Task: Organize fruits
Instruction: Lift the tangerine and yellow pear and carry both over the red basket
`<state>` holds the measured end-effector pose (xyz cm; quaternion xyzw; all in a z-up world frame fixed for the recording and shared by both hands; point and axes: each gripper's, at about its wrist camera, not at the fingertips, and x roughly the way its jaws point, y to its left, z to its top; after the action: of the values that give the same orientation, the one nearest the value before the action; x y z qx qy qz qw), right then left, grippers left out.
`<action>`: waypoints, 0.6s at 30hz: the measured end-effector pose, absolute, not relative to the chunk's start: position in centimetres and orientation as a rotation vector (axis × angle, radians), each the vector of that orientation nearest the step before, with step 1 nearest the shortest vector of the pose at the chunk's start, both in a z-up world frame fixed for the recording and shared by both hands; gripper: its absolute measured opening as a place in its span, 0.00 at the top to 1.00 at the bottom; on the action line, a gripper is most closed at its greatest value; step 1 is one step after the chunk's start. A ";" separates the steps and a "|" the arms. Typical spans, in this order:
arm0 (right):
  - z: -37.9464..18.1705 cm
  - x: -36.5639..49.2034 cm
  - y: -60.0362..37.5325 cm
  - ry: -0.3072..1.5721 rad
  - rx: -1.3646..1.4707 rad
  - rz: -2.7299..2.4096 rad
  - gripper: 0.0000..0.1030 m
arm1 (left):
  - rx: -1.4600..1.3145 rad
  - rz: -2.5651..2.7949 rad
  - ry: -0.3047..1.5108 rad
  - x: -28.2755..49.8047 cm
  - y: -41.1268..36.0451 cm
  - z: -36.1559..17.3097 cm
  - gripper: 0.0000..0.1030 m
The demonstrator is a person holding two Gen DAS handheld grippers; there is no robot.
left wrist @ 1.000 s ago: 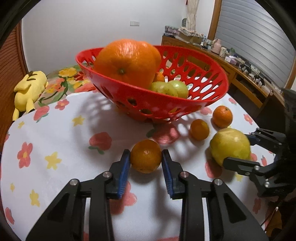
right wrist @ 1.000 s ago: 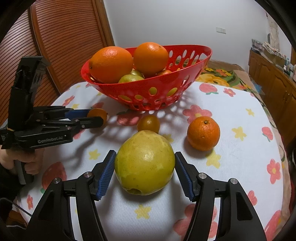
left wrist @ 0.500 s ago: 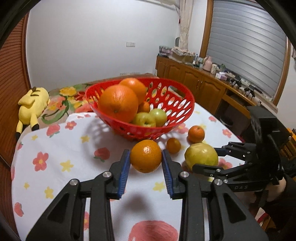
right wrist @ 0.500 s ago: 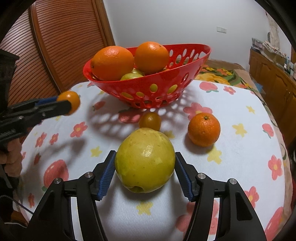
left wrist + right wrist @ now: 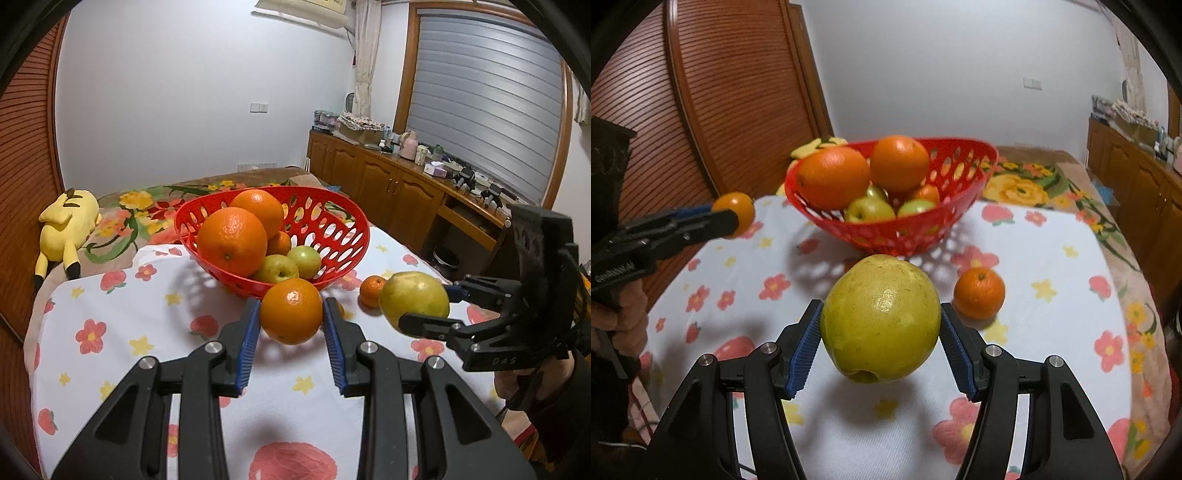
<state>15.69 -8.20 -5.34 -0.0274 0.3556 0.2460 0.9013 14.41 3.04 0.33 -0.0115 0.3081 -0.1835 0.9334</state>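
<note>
Fruits are mid-transfer: our left gripper (image 5: 291, 326) clamps a small orange (image 5: 291, 311) between its fingers, and our right gripper (image 5: 881, 345) clamps a large yellow-green pear (image 5: 881, 318), both lifted clear of the floral surface (image 5: 1052, 295). We hold each fruit across its widest part, apparently so it cannot roll out. The red basket (image 5: 347, 236), already holding oranges and green apples, stands just ahead as the likely destination. One tangerine (image 5: 979, 293) lies loose on the cloth beside the basket.
</note>
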 end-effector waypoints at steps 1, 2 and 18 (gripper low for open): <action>-5.0 15.6 -8.2 0.729 -0.058 0.510 0.38 | -0.023 -0.376 0.626 14.4 3.0 0.5 0.69; -4.5 15.5 -8.2 0.719 -0.060 0.513 0.38 | -0.022 -0.376 0.623 14.3 2.9 0.7 0.69; -0.8 18.7 -7.2 0.663 -0.140 0.523 0.38 | -0.042 -0.372 0.588 15.8 3.0 2.5 0.69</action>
<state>18.68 -7.17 -0.76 -0.0679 0.3214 0.2535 0.9098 15.84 2.98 2.52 -0.0208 0.2881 -0.1821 0.9399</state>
